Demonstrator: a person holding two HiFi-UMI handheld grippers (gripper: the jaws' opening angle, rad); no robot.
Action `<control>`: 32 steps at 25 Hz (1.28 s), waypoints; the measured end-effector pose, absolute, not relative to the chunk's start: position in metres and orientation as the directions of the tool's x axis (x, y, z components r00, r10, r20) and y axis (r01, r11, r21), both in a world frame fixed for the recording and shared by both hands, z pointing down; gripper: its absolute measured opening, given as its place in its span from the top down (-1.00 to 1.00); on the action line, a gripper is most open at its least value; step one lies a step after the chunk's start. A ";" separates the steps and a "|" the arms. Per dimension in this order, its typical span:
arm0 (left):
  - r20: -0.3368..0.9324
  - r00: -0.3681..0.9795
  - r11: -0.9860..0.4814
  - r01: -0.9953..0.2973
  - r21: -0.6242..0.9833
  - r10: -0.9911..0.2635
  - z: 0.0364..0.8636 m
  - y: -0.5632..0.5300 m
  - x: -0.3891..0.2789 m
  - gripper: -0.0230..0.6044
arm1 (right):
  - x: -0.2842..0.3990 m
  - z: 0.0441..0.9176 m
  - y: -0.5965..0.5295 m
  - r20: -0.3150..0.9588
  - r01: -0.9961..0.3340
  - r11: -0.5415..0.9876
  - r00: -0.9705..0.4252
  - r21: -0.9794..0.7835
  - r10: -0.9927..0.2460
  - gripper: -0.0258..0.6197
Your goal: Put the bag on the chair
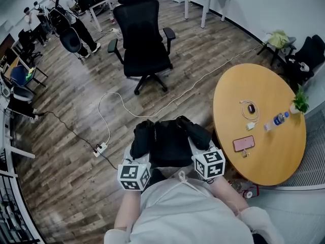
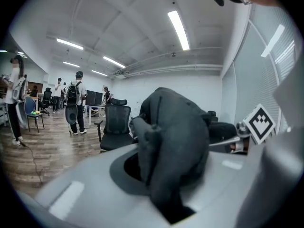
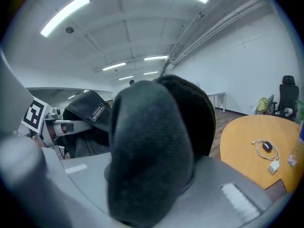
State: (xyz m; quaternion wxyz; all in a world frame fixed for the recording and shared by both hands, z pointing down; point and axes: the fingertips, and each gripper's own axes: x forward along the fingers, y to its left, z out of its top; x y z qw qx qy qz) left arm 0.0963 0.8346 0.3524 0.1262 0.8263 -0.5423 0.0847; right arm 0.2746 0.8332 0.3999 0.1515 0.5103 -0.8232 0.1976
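Between the jaws of the left gripper (image 2: 170, 190) sits a thick fold of a black fabric backpack (image 1: 170, 142), and the grey jaws are closed tight on it, almost together. The right gripper (image 3: 148, 184) is clamped the same way on a padded black strap of the backpack, its jaws nearly shut around the padding. Both grippers tilt slightly downward and hold the backpack off the floor just in front of the person's chest, one on each side of it, with their marker cubes showing below it in the head view. A small white-lettered label (image 3: 97, 112) shows on the strap across from the right gripper.

Beyond the backpack, well apart from it, a black mesh office chair (image 1: 144, 47) with a headrest and armrests stands on the wood-plank floor (image 1: 66, 151), its seat bare. A white power strip (image 1: 100, 148) and its looping white cable (image 1: 109, 111) lie on the floor between the person and the chair. To the right stands a round wooden table (image 1: 269, 88) carrying a pink phone (image 1: 244, 143), a plastic bottle (image 1: 277, 120), a coiled white charger cable (image 1: 249, 111) and a small potted plant (image 1: 300, 101). People (image 1: 71, 22) stand at the far left.
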 end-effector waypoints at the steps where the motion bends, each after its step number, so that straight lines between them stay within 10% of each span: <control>1: 0.278 0.402 -0.383 -0.916 0.120 -0.872 0.354 0.829 0.093 0.72 | 0.272 0.401 0.828 0.456 -0.901 0.398 -0.431 -0.171 -0.779 0.83; 32: 0.269 0.519 -0.492 -0.855 0.165 -0.811 0.331 0.530 -0.140 0.72 | 0.040 0.373 0.545 0.480 -0.930 0.312 -0.367 -0.194 -0.797 0.83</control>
